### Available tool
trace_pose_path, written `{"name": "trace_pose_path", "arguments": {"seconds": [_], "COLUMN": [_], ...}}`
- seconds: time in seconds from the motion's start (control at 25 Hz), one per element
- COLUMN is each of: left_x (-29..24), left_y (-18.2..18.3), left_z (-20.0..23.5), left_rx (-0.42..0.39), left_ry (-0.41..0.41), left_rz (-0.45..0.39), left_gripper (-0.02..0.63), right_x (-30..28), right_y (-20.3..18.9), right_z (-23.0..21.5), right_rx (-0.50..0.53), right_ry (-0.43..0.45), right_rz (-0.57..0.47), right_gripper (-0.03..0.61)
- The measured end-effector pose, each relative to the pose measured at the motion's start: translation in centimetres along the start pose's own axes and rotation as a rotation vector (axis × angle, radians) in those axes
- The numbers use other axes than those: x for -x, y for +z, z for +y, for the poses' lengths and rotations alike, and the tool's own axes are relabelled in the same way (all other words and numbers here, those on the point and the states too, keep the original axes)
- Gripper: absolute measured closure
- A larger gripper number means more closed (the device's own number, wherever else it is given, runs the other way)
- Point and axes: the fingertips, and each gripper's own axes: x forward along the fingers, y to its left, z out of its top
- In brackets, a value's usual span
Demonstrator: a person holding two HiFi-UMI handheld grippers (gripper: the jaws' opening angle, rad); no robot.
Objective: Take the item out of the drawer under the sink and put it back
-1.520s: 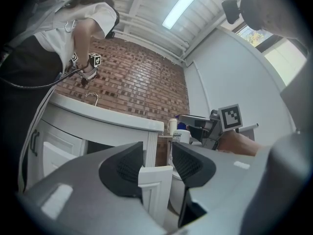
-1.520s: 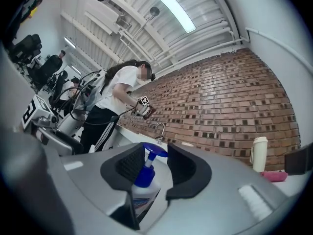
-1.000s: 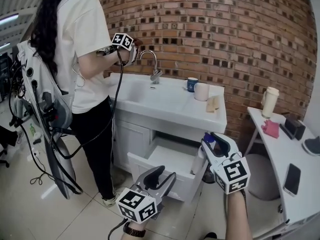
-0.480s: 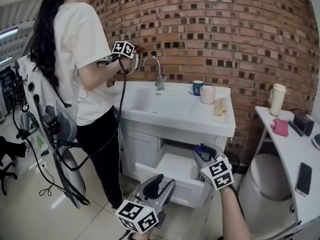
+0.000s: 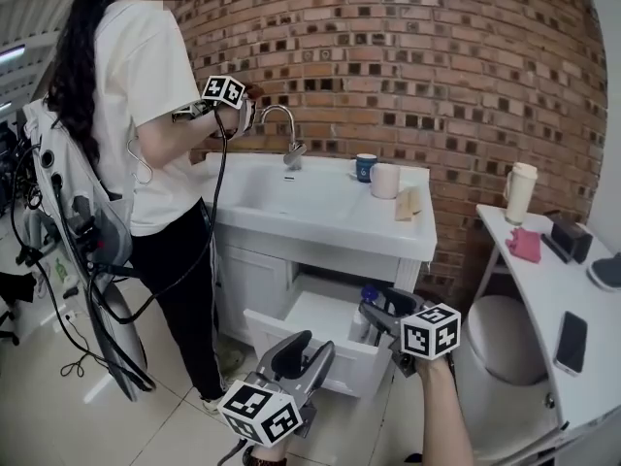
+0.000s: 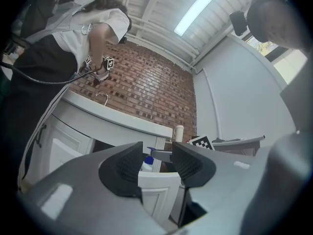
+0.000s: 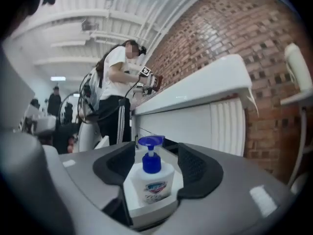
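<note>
A white soap bottle with a blue pump [image 7: 151, 180] stands upright in the near right corner of the open white drawer [image 5: 309, 349] under the sink. My right gripper [image 7: 152, 166] reaches in around it. Its jaws are opening, one pad on each side of the bottle, neither pressing on it. In the head view the right gripper [image 5: 375, 312] is at the drawer's right end, beside the bottle [image 5: 363, 315]. My left gripper [image 5: 308, 350] hangs open and empty in front of the drawer, its fingertips level with the drawer front [image 6: 157, 192].
Another person [image 5: 146, 163] stands at the left of the sink [image 5: 291, 197], working at the faucet [image 5: 287, 129] with a gripper. Two cups [image 5: 378, 175] stand on the counter. A white table [image 5: 563, 377] with a phone and a tumbler is at the right, a round stool [image 5: 495, 343] beside it.
My right gripper has come down and left from above the drawer's right end into the drawer with the bottle, and its jaws have spread. The left gripper has stayed in front of the drawer.
</note>
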Motion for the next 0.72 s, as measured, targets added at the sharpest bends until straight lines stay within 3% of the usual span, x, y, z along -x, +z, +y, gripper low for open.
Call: {"name": "trace_pose_path", "arguments": {"seconds": [0.08,0.16,0.32,0.44,0.52,0.72], "left_x": [-0.1,-0.2,-0.1,0.3,0.4,0.3], "left_y": [-0.3,-0.5,-0.6,-0.3,-0.2,-0.6], "left_z": [-0.4,-0.5,-0.1,0.5,0.8,0.9], "left_rx": [0.001,-0.002,-0.016,-0.02,-0.018,-0.032], "left_ry": [-0.006,-0.008,-0.001,0.014,0.021,0.027], "left_rz": [0.006,0.013,0.018,0.013,0.009,0.034], "left_gripper": [0.42,0.42,0.42,0.42,0.42,0.42], "right_x": [0.9,2.0,4.7,7.4,9.1,10.3], "right_y": [-0.5,-0.6,1.9,5.2,6.9,7.6], "right_z": [0.2,0.4,1.5,2.6,3.0,3.5], "right_rx": [-0.109,-0.117,0.052,0.228,0.303,0.326], "right_ry": [0.042,0.033,-0.07,-0.218,-0.287,-0.281], "right_rz": [-0.019,-0.03,-0.123,-0.256,-0.334,-0.373], "right_gripper": [0.301,0.301,0.304,0.324,0.408,0.419]}}
